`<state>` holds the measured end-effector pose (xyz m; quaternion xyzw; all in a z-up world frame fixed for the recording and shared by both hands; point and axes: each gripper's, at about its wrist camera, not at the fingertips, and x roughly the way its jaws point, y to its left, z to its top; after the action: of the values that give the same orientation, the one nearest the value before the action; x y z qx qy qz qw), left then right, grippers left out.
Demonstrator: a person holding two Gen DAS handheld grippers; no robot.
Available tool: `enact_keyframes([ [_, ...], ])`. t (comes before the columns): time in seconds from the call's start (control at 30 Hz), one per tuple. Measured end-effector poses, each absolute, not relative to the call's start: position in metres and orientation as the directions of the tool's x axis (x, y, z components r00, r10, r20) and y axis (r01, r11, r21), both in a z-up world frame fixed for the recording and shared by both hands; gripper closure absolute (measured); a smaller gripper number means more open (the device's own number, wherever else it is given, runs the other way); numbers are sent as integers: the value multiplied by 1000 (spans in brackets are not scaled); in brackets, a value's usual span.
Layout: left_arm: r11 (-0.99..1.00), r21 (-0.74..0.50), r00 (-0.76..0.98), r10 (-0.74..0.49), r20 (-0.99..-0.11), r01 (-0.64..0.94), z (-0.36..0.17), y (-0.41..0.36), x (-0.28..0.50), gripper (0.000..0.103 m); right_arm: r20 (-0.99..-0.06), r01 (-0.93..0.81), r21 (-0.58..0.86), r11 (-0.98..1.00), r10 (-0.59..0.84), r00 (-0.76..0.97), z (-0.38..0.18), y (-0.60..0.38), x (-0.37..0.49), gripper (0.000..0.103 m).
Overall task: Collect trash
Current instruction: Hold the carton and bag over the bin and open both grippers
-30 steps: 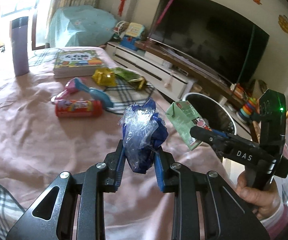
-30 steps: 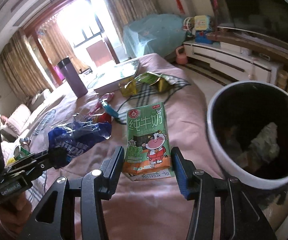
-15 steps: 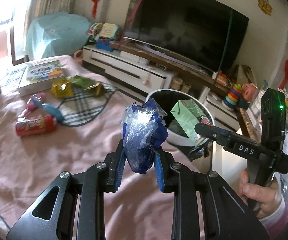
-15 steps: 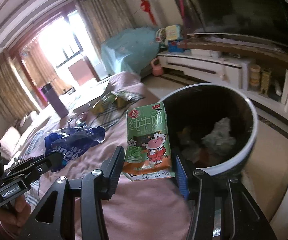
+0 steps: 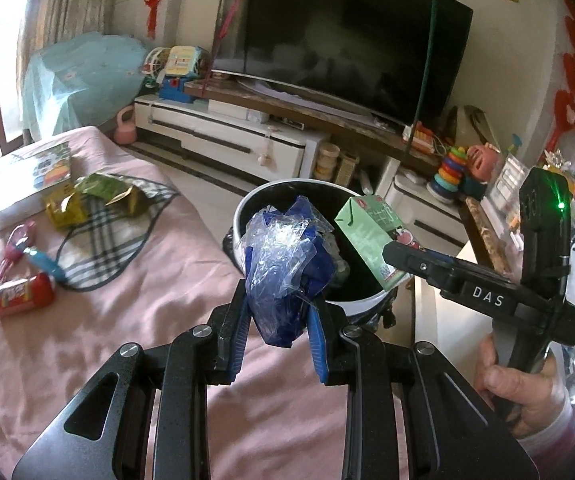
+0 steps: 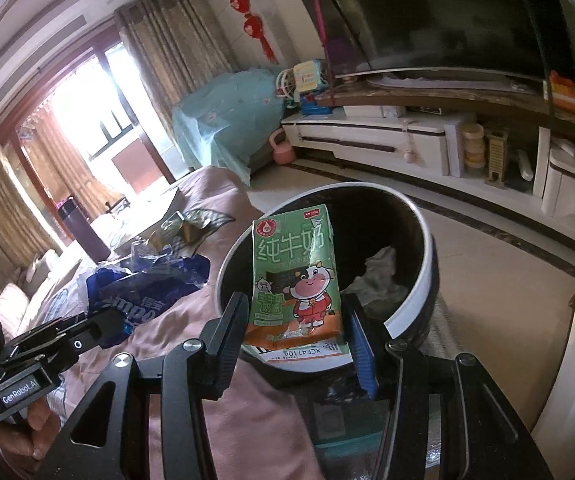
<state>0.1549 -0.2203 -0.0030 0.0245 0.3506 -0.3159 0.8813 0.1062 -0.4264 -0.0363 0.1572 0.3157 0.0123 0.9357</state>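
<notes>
My left gripper (image 5: 277,330) is shut on a crumpled blue plastic wrapper (image 5: 287,268) and holds it at the near rim of a round bin (image 5: 247,208), white outside and black inside. My right gripper (image 6: 293,336) is shut on a green milk carton (image 6: 295,276) and holds it upright over the near edge of the bin (image 6: 419,288), which has crumpled trash inside. The carton (image 5: 371,236) and right gripper (image 5: 407,254) also show in the left wrist view, above the bin's right side. The wrapper (image 6: 143,288) shows at left in the right wrist view.
On the pink bedspread (image 5: 127,320) lie a red packet (image 5: 19,294), a pink and blue toy (image 5: 27,248), yellow and green wrappers (image 5: 87,196) on a checked cloth, and a book (image 5: 27,172). A TV (image 5: 343,40) on a white cabinet (image 5: 227,140) stands beyond the bin.
Both grippers have swung right, away from the bed's items and toward the bin. The wrapper and carton, still gripped, now hang at the bin's opening.
</notes>
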Motion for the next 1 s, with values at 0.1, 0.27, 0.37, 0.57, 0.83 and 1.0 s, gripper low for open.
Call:
enact_keyframes([
  [0.1,793,-172,546,-541,-639,584,-3,-230,159,78,-586,83,305,949,119,802,-35,-433,107,54],
  [0.27,787,-162,536,-539,-649,595,-5,-243,165,78,-586,88,306,948,114,802,-34,-441,112,54],
  [0.37,788,-154,535,-533,-655,597,-8,-247,167,78,-589,90,304,948,113,801,-35,-443,113,54],
  [0.57,789,-149,528,-525,-668,596,-11,-255,177,78,-600,94,307,947,116,792,-37,-450,121,54],
  [0.83,789,-161,509,-522,-684,593,-17,-265,188,78,-607,94,297,950,112,787,-36,-450,127,54],
  [1.0,789,-163,505,-521,-689,592,-19,-268,193,77,-611,94,293,951,110,784,-35,-452,133,54],
])
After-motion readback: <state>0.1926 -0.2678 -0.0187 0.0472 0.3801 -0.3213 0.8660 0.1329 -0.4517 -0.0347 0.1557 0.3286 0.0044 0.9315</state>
